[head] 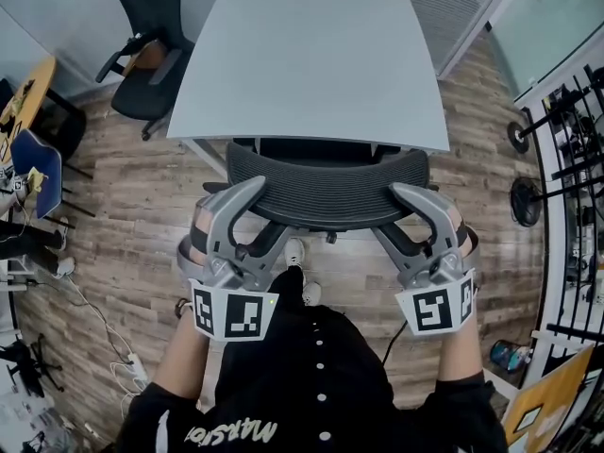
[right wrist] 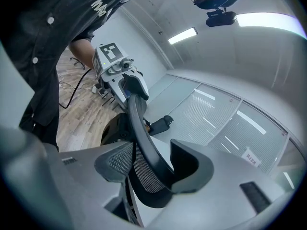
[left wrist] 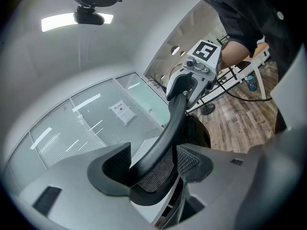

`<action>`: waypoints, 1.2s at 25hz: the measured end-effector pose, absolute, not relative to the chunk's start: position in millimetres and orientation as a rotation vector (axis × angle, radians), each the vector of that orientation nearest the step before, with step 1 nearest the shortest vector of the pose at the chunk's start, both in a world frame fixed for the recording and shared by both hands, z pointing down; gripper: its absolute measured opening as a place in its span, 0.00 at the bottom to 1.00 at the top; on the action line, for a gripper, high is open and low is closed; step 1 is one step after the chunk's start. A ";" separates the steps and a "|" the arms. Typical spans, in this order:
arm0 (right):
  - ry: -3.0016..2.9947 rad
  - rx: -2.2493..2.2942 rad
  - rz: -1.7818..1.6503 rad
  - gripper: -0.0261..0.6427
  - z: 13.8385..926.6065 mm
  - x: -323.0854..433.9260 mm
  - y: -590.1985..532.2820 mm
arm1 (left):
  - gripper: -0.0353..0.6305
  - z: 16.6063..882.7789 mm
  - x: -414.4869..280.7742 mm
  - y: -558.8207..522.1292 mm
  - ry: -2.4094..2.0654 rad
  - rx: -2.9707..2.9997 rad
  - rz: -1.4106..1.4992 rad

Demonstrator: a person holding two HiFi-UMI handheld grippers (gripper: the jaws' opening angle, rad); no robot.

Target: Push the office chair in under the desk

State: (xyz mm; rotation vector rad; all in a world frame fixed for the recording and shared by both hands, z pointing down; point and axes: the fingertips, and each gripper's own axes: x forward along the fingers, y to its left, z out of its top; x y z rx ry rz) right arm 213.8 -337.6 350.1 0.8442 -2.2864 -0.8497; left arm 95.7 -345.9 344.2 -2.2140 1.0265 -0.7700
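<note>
- At 7 o'clock, the left gripper (head: 269, 208) has its jaws closed down on the top rim of the chair (head: 326, 187), with the rim pinched between them.
- At 5 o'clock, the right gripper (head: 389, 210) clamps the same rim near its other end.
- Between the grippers, the person's shoes (head: 295, 251) stand on the wooden floor (head: 123, 206).
- At the centre, the chair's seat is tucked beneath the desk (head: 302, 64). Only the mesh back sticks out past the near edge.
- The desk's pale top stretches toward 12 o'clock.
- At 11 o'clock, a spare chair (head: 146, 55) stands beside the desk's far left corner.
</note>
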 end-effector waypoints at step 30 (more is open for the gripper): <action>-2.262 0.848 -0.824 0.40 353.5 225.0 -406.9 | 0.48 347.1 107.1 -416.2 1.001 -2.223 -0.765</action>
